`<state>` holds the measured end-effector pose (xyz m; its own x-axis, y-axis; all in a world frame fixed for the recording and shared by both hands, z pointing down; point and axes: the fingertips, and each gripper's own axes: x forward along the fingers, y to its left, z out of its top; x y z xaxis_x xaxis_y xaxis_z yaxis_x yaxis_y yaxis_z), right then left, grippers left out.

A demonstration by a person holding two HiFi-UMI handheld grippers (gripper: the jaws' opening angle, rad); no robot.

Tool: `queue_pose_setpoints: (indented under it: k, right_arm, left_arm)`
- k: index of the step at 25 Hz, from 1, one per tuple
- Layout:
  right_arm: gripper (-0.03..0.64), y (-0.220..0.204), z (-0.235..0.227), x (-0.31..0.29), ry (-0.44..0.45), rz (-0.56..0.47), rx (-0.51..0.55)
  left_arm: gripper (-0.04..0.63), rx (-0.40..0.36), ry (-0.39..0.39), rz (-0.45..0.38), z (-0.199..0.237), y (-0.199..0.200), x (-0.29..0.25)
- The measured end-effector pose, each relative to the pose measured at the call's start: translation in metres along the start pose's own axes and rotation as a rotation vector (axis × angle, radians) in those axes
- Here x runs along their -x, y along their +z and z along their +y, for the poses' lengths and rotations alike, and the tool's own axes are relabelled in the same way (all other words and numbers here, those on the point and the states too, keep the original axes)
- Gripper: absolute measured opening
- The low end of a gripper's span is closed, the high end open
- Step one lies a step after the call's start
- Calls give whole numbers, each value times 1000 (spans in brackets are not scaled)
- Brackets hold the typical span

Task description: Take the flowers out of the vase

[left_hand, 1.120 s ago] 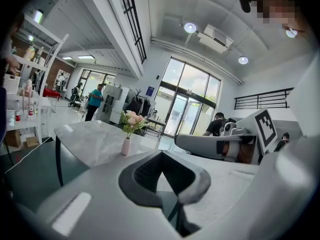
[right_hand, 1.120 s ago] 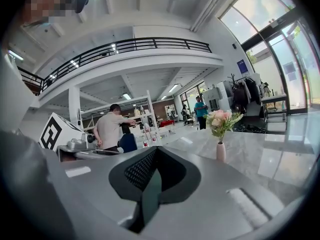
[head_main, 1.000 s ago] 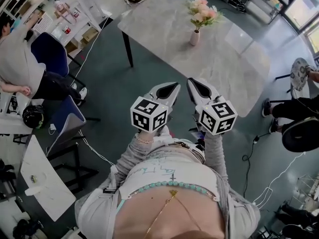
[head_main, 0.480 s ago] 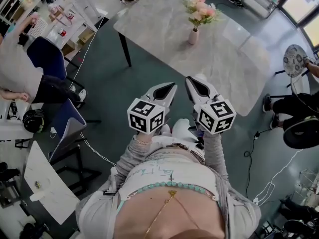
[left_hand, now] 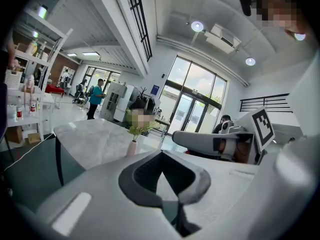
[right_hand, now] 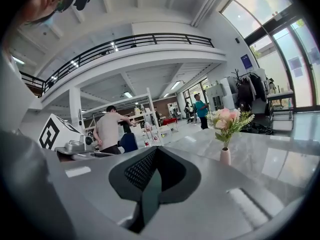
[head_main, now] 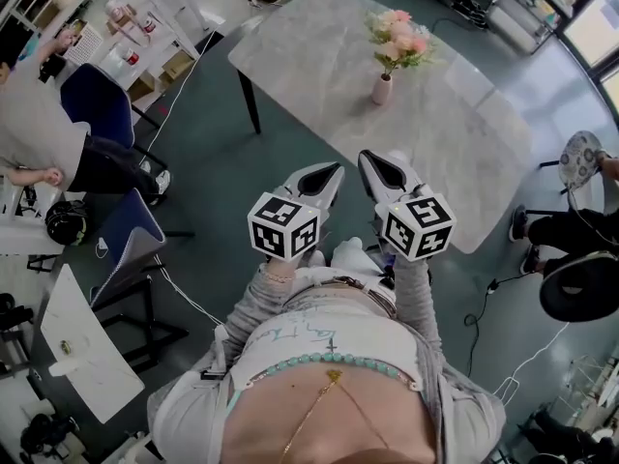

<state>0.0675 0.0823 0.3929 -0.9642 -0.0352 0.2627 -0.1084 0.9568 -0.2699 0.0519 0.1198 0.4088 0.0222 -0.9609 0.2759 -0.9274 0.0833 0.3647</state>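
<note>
You are holding the left gripper [head_main: 330, 173] and right gripper [head_main: 371, 162] side by side in front of your chest, each with its jaws pressed together on nothing. Beyond them the table [head_main: 309, 56] is carrying the vase [head_main: 382, 89], well apart from both grippers, with the flowers [head_main: 400, 37] standing in it

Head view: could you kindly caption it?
Left gripper and right gripper, both shut and empty, face the flowers in their vase on the table.
</note>
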Motion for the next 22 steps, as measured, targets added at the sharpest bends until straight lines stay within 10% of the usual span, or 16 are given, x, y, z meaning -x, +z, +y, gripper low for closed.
queue_pose_setpoints:
  k: [22]
  right_arm:
    - [26, 37, -51, -17, 62, -5, 8]
  left_arm:
    - [2, -13, 42, -25, 5, 42, -56]
